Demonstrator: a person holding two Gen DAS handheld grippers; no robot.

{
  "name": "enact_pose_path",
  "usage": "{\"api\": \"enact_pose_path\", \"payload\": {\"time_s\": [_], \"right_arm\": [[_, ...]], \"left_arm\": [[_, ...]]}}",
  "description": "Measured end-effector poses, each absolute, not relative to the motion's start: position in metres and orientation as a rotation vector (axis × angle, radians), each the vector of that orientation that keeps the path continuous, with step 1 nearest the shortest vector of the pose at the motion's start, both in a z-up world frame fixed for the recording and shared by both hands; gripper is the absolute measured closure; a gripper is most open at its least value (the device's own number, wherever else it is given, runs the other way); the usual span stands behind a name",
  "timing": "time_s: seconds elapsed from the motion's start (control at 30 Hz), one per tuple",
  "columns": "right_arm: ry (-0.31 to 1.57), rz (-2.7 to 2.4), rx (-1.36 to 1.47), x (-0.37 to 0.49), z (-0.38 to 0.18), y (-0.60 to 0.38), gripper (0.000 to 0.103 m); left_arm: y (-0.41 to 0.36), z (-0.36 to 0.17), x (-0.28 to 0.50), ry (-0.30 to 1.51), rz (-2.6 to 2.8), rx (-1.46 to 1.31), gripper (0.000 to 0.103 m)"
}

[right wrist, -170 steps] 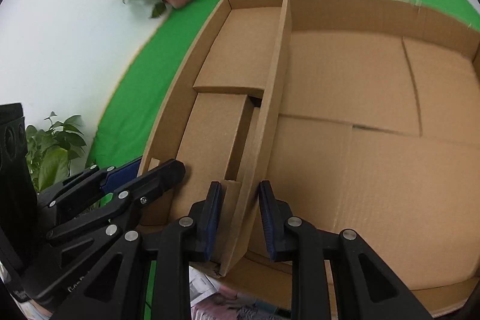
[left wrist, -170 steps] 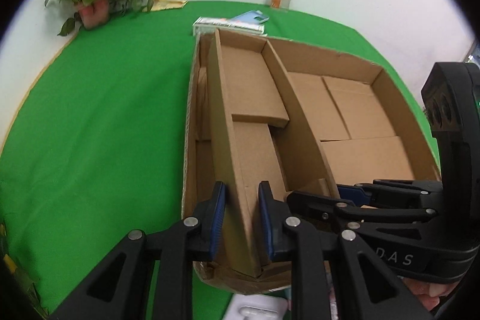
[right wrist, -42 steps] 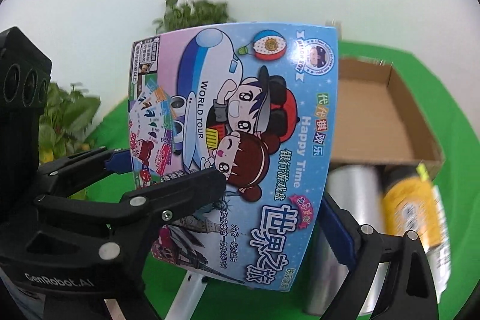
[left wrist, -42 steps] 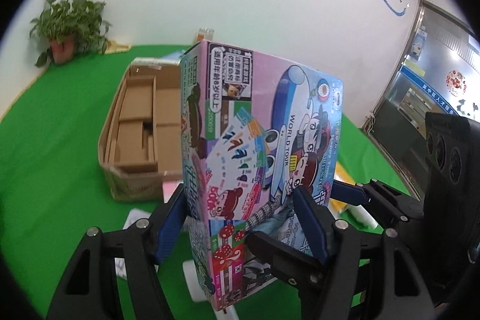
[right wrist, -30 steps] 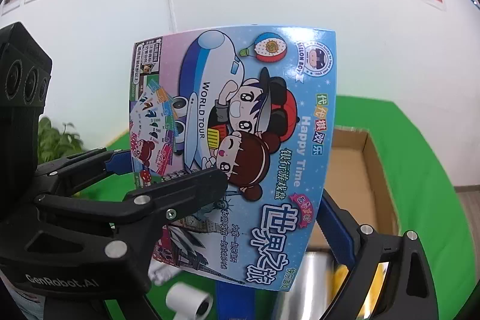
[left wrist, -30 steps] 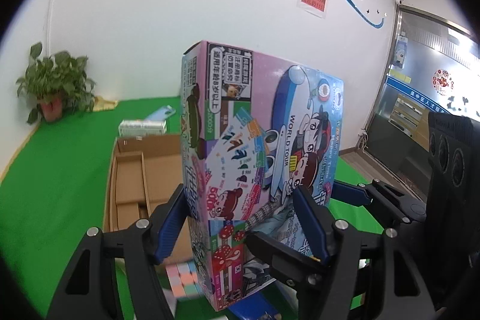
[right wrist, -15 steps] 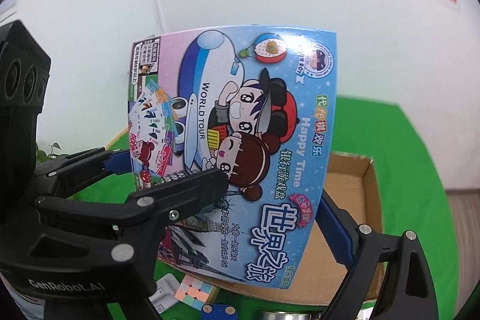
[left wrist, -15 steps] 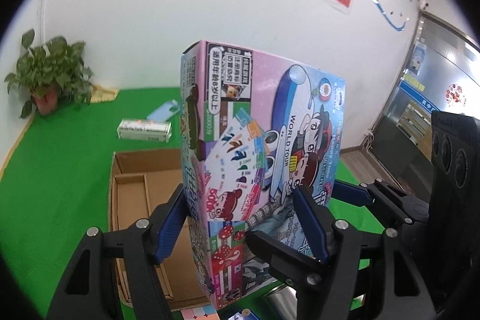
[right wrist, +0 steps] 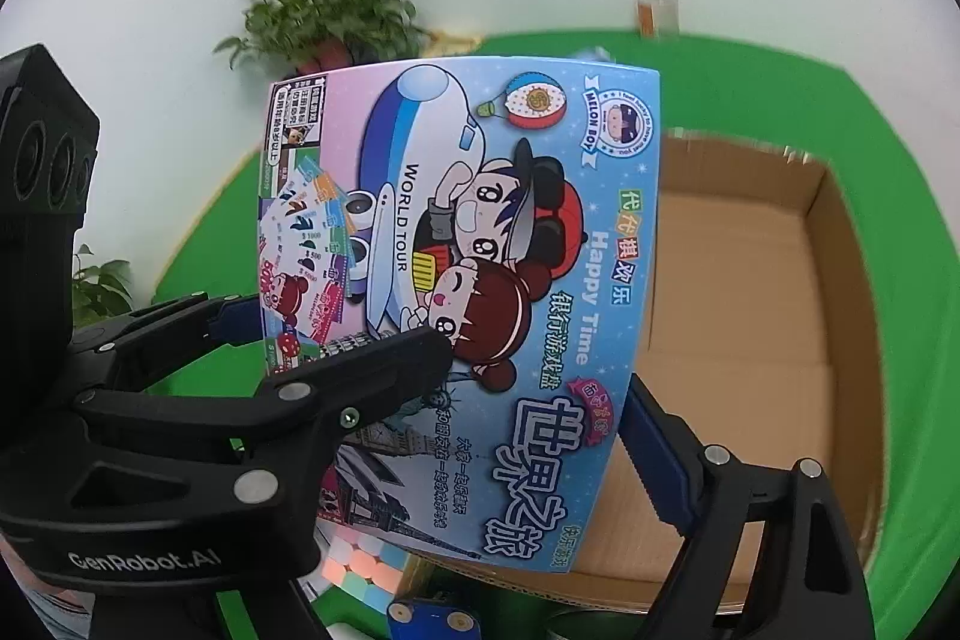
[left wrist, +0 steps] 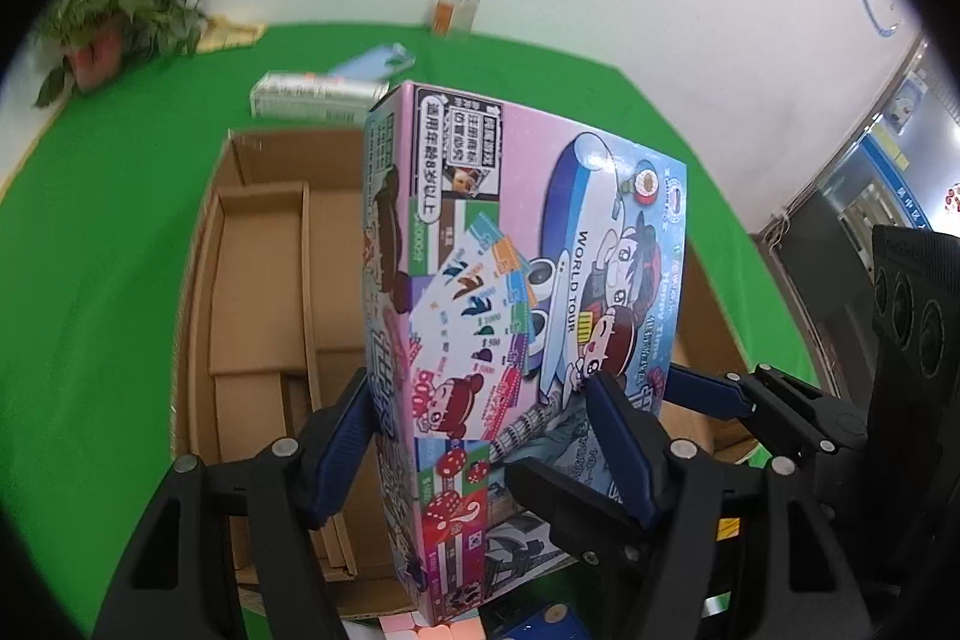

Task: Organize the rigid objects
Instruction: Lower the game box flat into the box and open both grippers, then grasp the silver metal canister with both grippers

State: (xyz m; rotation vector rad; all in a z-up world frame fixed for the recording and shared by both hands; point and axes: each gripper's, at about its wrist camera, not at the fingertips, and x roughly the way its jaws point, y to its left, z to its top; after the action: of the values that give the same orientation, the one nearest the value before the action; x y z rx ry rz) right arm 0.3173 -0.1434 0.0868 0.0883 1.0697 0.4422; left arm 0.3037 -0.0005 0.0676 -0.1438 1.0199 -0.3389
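Blocking the cardboard tray (left wrist: 264, 280): game box (left wrist: 516, 292), potted plant (left wrist: 120, 4) behind

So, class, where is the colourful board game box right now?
The game box is held upright between both grippers, above the divided cardboard box on the green table.

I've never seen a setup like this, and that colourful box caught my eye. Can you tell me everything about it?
The game box is a glossy printed carton with cartoon children, an airplane marked "WORLD TOUR", play money, dice and Chinese lettering. It is closed and stands on end in the air, over the open cardboard box on the green table. The left hand-held gripper clamps its narrow thickness; the right hand-held gripper spans its wide face.
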Motion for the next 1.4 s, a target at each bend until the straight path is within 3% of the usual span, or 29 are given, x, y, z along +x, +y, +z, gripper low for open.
{"api": "enact_pose_path", "payload": {"time_s": [0.23,0.6,0.63,0.7,1.03,1.07,1.13,1.17,1.2,1.3,1.4], "right_arm": [[1.220,0.461,0.129,0.306,0.001,-0.144,0.019],[1.291,0.498,0.197,0.294,-0.032,-0.168,0.024],[1.292,0.499,0.206,0.297,-0.033,-0.167,0.024],[1.320,0.463,0.172,0.293,-0.038,-0.164,0.043],[1.304,0.417,0.128,0.276,-0.039,-0.159,0.041],[1.255,0.400,0.130,0.269,-0.029,-0.165,0.038],[1.087,0.314,0.107,0.243,0.004,-0.181,0.018],[0.968,0.258,0.067,0.220,0.025,-0.190,0.007],[0.893,0.223,0.029,0.204,0.038,-0.194,0.002],[0.739,0.178,-0.100,0.155,0.065,-0.197,0.000],[0.721,0.189,-0.138,0.129,0.075,-0.200,0.000]], "left_arm": [[0.001,0.019,0.311,1.131,-0.304,-0.137,0.033],[0.001,0.004,0.317,1.189,-0.237,-0.082,0.033],[0.001,0.009,0.316,1.172,-0.216,-0.057,0.036],[0.000,0.024,0.315,1.112,-0.218,-0.038,0.036],[0.028,0.084,0.258,0.845,-0.156,-0.052,0.035],[0.031,0.088,0.253,0.817,-0.144,-0.049,0.035],[0.043,0.095,0.228,0.722,-0.079,-0.032,0.033],[0.048,0.098,0.209,0.663,-0.025,-0.014,0.028],[0.051,0.099,0.198,0.625,0.004,-0.005,0.023],[0.054,0.101,0.160,0.516,0.084,0.039,0.019],[0.059,0.111,0.141,0.500,0.088,0.077,0.019]]}}
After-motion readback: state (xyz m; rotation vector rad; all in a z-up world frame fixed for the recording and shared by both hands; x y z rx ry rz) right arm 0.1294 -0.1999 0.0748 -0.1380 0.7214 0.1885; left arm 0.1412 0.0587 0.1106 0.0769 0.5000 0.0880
